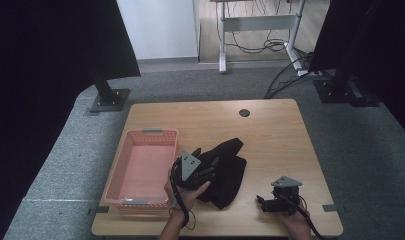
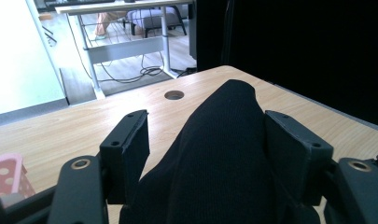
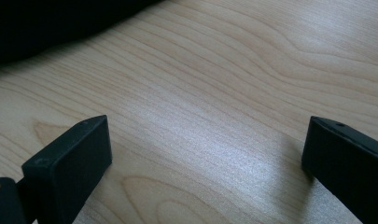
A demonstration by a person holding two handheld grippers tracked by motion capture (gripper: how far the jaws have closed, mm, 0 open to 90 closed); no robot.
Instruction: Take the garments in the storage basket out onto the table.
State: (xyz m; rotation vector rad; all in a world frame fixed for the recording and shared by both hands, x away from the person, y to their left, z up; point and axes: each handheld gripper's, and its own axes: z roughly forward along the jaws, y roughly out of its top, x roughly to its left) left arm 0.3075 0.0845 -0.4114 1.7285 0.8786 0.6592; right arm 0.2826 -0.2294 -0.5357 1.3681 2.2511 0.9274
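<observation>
Because the black knitted garment (image 1: 225, 172) lies bunched on the bench (image 1: 275, 130), just right of the pink basket (image 1: 142, 167), with a fold rising between the pads of the left gripper (image 2: 206, 140), the likely trouble is a poor bite: these jaws stand fairly wide, one pad clear of the cloth and the other against it without squeezing, so closing here may catch only the top layer and let the rest drag or slide out. A trailing sleeve could also snag the basket rim. The left hand (image 1: 187, 192) holds its gripper low and nearly level over the garment's near edge. The right gripper (image 1: 279, 199) rests near the bench's front edge, wide open over bare wood, well apart from the cloth.
</observation>
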